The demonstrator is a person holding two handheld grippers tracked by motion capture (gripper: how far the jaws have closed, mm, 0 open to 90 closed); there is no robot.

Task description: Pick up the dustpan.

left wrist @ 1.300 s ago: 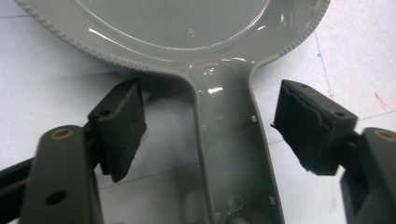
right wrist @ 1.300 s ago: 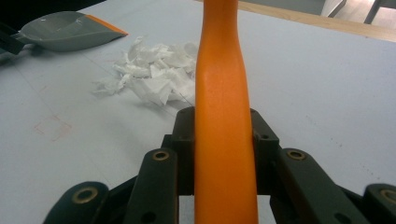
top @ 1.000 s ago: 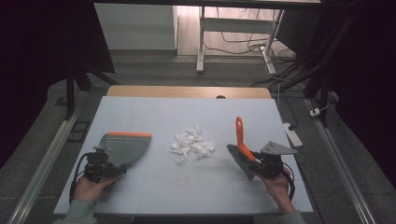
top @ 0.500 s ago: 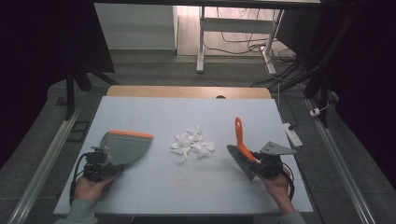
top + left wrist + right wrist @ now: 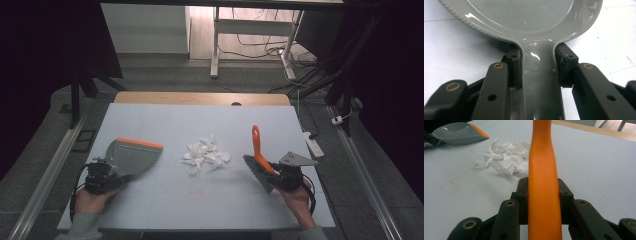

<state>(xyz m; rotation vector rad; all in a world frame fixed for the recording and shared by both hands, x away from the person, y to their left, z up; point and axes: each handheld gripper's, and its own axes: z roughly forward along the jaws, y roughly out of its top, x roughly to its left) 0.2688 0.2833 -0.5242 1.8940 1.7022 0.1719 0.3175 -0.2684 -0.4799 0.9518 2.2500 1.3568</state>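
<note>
A: In the middle of the table (image 5: 150,115) lies the pile of torn white paper (image 5: 205,154). It sits between the two tools, loose and a little spread, touching neither of them.

B: And the dustpan (image 5: 131,156)? Why is it at nine o'clock of the pile?

A: Its orange lip points toward the paper, so the scraps can be pushed straight into it. The left gripper (image 5: 537,67) is clamped on the grey handle; in the left gripper view both jaws press the neck of the handle from its two sides. I think the pan rests flat on the table, but the lip itself I cannot check closely.

B: The brush (image 5: 257,159) stands on the other side?

A: Yes, at three o'clock of the pile, near it but apart. The right gripper (image 5: 544,192) is closed tight around the orange handle, low on it, close to the dark bristles. The handle rises toward twelve o'clock, and the bristles sit on the side of the paper. I judge this grip gives good control for a short sweep toward nine o'clock.

B: So the sweeping is not yet begun?

A: It seems so. No scrap lies in the pan, as far as the pictures show.
</note>
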